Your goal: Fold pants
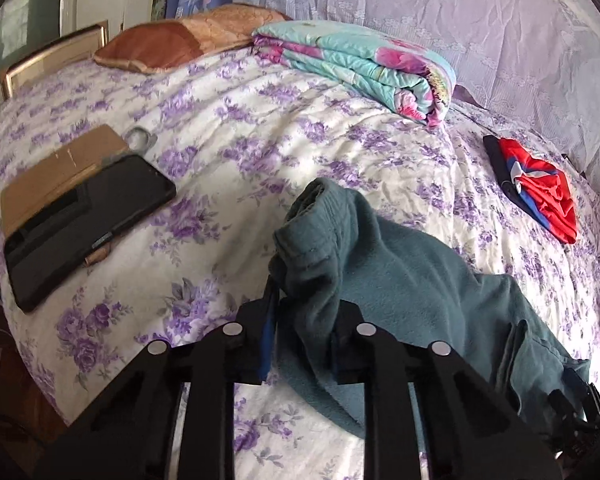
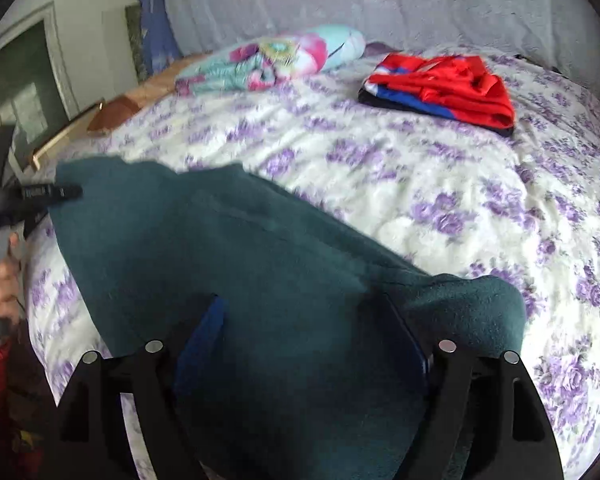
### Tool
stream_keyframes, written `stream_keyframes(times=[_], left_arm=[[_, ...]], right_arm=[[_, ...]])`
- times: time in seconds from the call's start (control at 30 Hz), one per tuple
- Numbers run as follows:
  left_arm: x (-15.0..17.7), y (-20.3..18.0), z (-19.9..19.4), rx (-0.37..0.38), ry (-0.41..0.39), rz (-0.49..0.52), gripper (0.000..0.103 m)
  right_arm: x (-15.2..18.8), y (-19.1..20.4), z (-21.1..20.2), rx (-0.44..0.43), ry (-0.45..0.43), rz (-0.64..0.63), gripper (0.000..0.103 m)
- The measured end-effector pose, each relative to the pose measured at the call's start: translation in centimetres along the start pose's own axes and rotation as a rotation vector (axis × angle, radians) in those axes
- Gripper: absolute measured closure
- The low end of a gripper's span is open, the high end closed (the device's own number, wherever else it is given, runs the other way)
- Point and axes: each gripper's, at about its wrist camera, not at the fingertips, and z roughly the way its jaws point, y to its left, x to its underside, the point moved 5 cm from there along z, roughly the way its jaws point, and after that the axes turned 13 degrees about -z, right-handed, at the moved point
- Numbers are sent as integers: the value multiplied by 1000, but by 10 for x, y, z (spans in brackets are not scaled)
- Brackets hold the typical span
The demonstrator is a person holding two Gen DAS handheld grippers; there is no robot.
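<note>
Teal fleece pants (image 1: 412, 280) lie across the floral bedspread (image 1: 228, 128). My left gripper (image 1: 304, 312) is shut on a bunched fold near the elastic waistband (image 1: 316, 216), which stands lifted off the bed. In the right wrist view the pants (image 2: 236, 248) spread from the left edge toward me. My right gripper (image 2: 308, 332) stands open over them, its blue pads (image 2: 204, 332) wide apart with fabric between and no pinch. The left gripper (image 2: 56, 192) shows at the far left on the pants' edge, with a person's hand (image 2: 4, 280) below it.
A folded floral quilt (image 1: 360, 68) and a brown pillow (image 1: 168, 44) lie at the head of the bed. Folded red and blue clothing (image 2: 440, 88) sits to the right. A black flat device (image 1: 84, 224) rests on a cardboard box (image 1: 60, 168) at the left.
</note>
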Motion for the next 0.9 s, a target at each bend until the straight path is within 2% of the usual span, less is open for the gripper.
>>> stream_keyframes(times=[0.13, 0.27, 0.4, 0.53, 0.6, 0.63, 0.67, 0.7, 0.73, 0.8, 0.83, 0.87, 0.9], left_arm=[[-1, -39, -31, -32, -125, 138, 86], [8, -98, -65, 20, -209, 300, 86], [50, -183, -96, 162, -242, 499, 86], [132, -261, -103, 338, -164, 697, 84], [183, -285, -91, 366, -102, 814, 78], [209, -292, -81, 350, -68, 869, 61], [226, -293, -72, 320, -46, 905, 50], [236, -291, -68, 295, -52, 919, 50], [239, -287, -68, 283, -68, 923, 49], [228, -275, -75, 298, -69, 897, 33], [218, -268, -82, 310, -73, 869, 15], [207, -261, -91, 319, -92, 836, 8], [193, -252, -98, 326, -117, 799, 7]], right_arm=[[-4, -10, -30, -11, -131, 26, 19], [14, -57, -63, 121, -206, 133, 16], [57, -114, -87, 175, -214, 344, 16], [105, -146, -102, 212, -200, 504, 16], [125, -153, -102, 186, -201, 573, 16], [132, -155, -102, 160, -217, 600, 16], [135, -156, -103, 143, -240, 614, 16], [135, -157, -104, 137, -256, 616, 16], [135, -157, -104, 137, -257, 611, 15], [132, -156, -97, 138, -233, 591, 13], [130, -154, -95, 137, -221, 580, 11], [128, -152, -94, 135, -216, 568, 11], [127, -151, -94, 129, -216, 561, 11]])
